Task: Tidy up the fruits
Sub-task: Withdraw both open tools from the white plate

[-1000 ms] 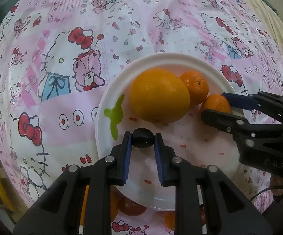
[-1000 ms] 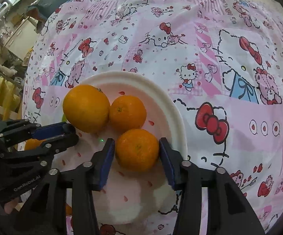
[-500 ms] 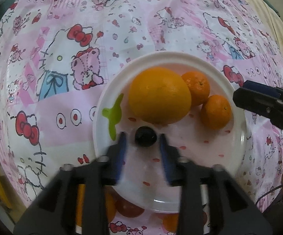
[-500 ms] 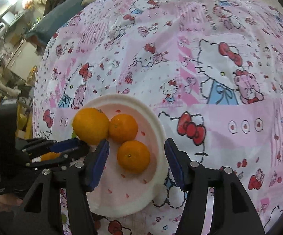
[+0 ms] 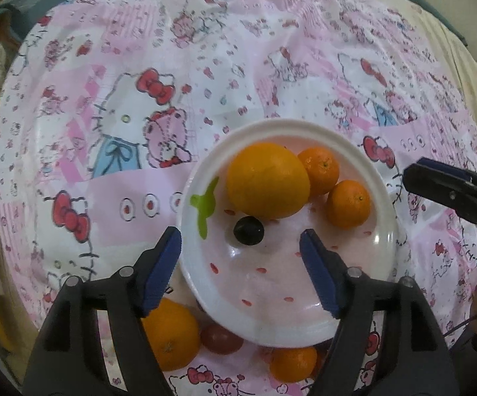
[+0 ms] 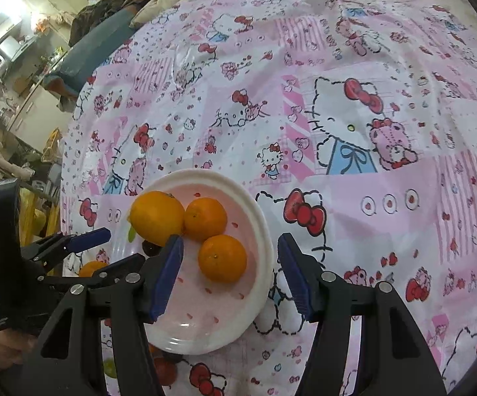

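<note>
Left wrist view: the left gripper (image 5: 240, 252) has let go. Its jaws were clamped on the dark grape (image 5: 248, 230) a second ago and now stand wide apart and empty, pulled back toward the near rim of the white plate (image 5: 382, 198). The grape sits on the plate just in front of the big orange (image 5: 266, 180). More fruit, a loose orange (image 5: 172, 336) among it, waits on the tablecloth (image 5: 73, 132) nearby.

Right wrist view: the right gripper (image 6: 230, 272) has released too, jaws spread wide and holding nothing, backed off above the small mandarin (image 6: 222, 258) it left near the plate's right edge. Two drops done; next pick probably follows.
</note>
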The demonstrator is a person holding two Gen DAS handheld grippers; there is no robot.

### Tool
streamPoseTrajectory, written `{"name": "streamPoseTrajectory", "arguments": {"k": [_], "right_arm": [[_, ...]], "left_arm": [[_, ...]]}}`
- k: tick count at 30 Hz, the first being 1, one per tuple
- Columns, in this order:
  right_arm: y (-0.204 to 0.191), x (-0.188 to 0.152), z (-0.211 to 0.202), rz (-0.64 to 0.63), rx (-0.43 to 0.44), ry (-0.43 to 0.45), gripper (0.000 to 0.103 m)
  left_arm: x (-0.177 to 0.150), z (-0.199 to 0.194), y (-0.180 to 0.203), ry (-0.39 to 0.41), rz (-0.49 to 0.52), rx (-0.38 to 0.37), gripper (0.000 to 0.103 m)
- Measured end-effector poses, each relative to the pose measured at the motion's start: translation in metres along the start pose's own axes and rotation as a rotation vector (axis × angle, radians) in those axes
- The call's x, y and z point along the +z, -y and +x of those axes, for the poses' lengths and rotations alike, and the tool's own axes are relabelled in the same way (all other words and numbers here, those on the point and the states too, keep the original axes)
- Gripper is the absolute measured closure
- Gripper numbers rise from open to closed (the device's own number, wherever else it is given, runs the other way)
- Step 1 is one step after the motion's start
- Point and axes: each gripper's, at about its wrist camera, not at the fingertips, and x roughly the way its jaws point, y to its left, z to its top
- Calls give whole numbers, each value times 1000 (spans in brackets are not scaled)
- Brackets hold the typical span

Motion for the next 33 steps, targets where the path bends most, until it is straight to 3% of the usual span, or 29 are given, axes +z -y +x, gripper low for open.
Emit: {"name": "streamPoseTrajectory", "arguments": {"k": [12,15,24,28,33], "right_arm": [[-8,-27,-45,49,51,79,23],[-9,-35,-55,73,75,102,18],[-12,-83,-72,127,91,118,17],[-24,-96,-81,86,75,136,17],[-30,-108,-89,99,95,160,17]], "left_arm": [[-20,-45,3,93,21,-15,32],[-29,-55,0,111,13,-5,23],[-57,-89,-12,156,-59,-53,21],[-70,-99,-7,194,-19,-1,21],[-88,-102,-10,181,-41,-2,21]]}}
